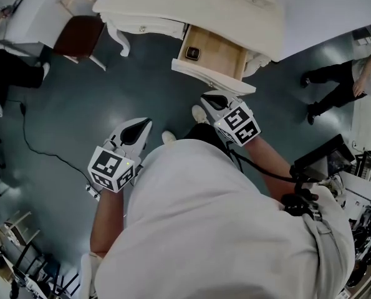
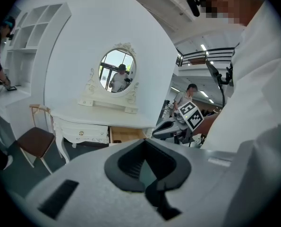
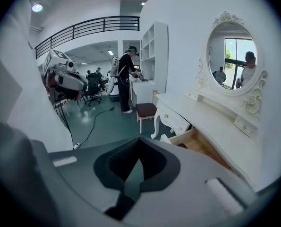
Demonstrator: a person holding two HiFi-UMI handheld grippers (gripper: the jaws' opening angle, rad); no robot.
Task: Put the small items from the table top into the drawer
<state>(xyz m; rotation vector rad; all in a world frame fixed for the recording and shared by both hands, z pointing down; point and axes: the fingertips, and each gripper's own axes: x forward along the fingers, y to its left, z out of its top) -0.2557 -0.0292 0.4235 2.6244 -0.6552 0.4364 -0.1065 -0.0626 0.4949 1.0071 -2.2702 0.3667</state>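
Person in a white shirt stood facing a white vanity surface (image 1: pixel 191 5), its drawer (image 1: pixel 226 58) pulled open. One small dark square item (image 1: pixel 192 53) lay inside the drawer on the bare wood, close to the wall that sits left in the head view. Left tongs (image 1: pixel 141 126) were clenched, pads meeting at the tips, nothing between them, held over the dark floor (image 1: pixel 67 117) and well short of the drawer. Right tongs (image 1: pixel 211 98) were also clenched and empty, and sat just in front of the drawer's front panel, not touching it. The two tongs were apart from each other, each with its marker cube toward the person. The left gripper view showed an oval mirror (image 2: pixel 117 70) on the surface and the open drawer below it. A chair with a brown seat (image 1: pixel 79 35) stood beside the surface on the left. A black cable (image 1: pixel 42 148) ran across the floor. Another person (image 1: pixel 335 83) in dark trousers stood off to the right.
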